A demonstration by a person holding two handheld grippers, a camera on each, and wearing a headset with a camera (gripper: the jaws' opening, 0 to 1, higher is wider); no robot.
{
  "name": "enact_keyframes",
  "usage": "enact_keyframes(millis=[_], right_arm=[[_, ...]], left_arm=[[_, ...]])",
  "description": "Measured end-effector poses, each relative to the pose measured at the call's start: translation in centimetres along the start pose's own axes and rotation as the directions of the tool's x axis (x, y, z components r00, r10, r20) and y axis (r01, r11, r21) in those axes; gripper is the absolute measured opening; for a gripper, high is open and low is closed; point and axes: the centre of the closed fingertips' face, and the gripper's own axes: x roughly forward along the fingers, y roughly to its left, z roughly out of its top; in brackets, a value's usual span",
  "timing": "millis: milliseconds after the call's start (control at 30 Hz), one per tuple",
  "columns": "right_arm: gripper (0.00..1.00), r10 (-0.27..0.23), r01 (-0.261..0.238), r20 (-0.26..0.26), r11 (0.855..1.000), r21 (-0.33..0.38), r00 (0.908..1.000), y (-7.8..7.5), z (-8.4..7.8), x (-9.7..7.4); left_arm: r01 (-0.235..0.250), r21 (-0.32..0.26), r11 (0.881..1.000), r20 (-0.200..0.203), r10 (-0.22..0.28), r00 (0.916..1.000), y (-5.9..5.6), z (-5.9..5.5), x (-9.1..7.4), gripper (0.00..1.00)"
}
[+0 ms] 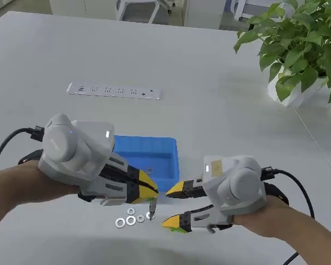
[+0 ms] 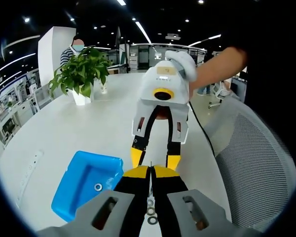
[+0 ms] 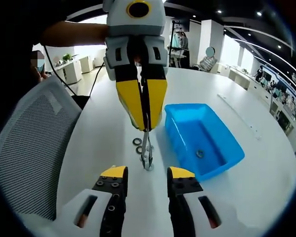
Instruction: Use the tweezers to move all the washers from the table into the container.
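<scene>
1. The left gripper has its jaws pressed together, pinching the tweezers, which hang down from its yellow tips toward the bench.
2. The washers lie in a short row on the bench just below that gripper. The tweezers' tips meet the row's end, but we cannot tell whether they grip a washer.
3. The right gripper faces the left one across the row, jaws spread, holding nothing.
4. The blue container sits just beyond the washers, with one washer inside.
5. Farther back we see a white power strip, its markings too small to read, and a potted plant.
</scene>
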Motion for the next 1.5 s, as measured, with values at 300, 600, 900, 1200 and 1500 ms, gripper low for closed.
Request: enact_keyframes(millis=[300,600,900,1200,1500], right_arm=[[0.23,0.042,-0.043,-0.021,0.997,-0.057,0.9989,0.1,0.2,1.5],[0.14,0.068,-0.070,-0.031,0.994,-0.084,0.9972,0.2,0.5,2.3],[0.10,0.073,-0.078,-0.046,0.991,-0.105,0.9962,0.5,0.3,2.7],[0.08,0.071,-0.075,-0.053,0.994,-0.075,0.9961,0.5,0.2,2.6],[0.07,0.076,-0.080,-0.059,0.995,-0.055,0.9953,0.4,0.2,2.6]], left_arm=[[0.005,-0.002,1.000,-0.001,-0.005,1.0000,-0.1,-0.1,0.0,0.05],[0.004,-0.004,1.000,-0.004,-0.004,1.0000,0.1,-0.3,-0.1,0.05],[0.006,-0.008,1.000,-0.009,-0.006,0.9999,0.3,-0.6,-0.2,0.05],[0.007,-0.014,1.000,-0.006,-0.007,1.0000,0.4,-0.5,0.0,0.05],[0.007,-0.009,1.000,-0.011,-0.007,0.9999,0.5,-0.6,0.0,0.05]])
